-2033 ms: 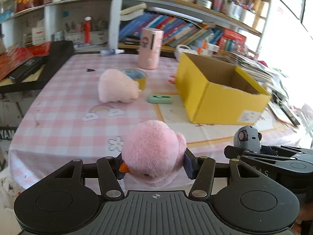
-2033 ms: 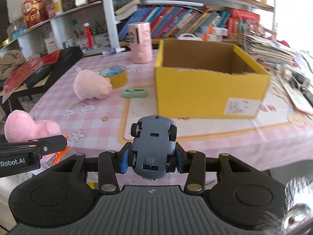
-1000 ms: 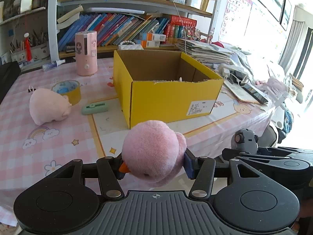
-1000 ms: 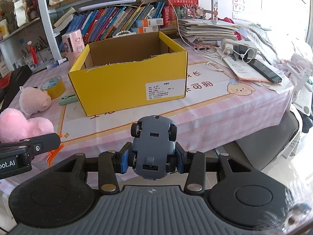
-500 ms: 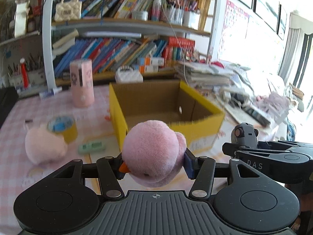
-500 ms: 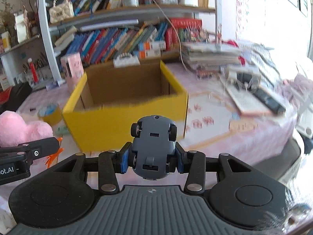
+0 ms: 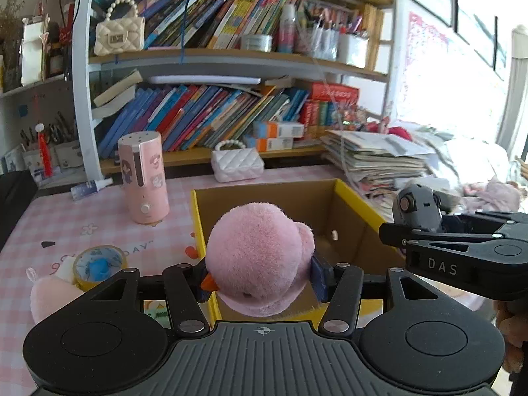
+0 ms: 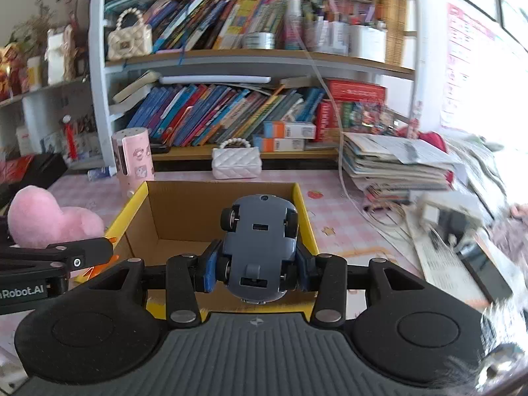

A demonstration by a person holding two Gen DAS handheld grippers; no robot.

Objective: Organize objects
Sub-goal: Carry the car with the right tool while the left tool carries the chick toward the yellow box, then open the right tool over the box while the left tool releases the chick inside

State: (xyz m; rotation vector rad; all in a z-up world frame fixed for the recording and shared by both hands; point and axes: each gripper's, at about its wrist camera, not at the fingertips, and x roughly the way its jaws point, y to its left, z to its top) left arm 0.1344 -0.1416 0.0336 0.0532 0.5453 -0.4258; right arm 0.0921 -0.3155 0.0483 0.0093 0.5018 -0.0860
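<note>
My left gripper (image 7: 259, 279) is shut on a pink plush toy (image 7: 260, 257) with an orange beak and holds it over the near left part of the open yellow cardboard box (image 7: 349, 198). My right gripper (image 8: 255, 270) is shut on a grey-blue toy car (image 8: 259, 247), underside towards the camera, above the box's near edge (image 8: 303, 204). The plush also shows in the right wrist view (image 8: 49, 219), the car in the left wrist view (image 7: 417, 206). The box floor that shows is bare.
On the pink checked tablecloth (image 7: 66, 227) to the left lie a yellow tape roll (image 7: 97, 267) and a pale pink plush (image 7: 52, 297). A pink cylinder (image 7: 143, 176) and white handbag (image 7: 237, 163) stand behind. Stacked papers (image 8: 396, 161) lie right. Bookshelves (image 7: 214, 62) rise behind.
Both grippers have moved forward and up over the box, from in front of the table edge to above the box's opening. Each still holds its toy.
</note>
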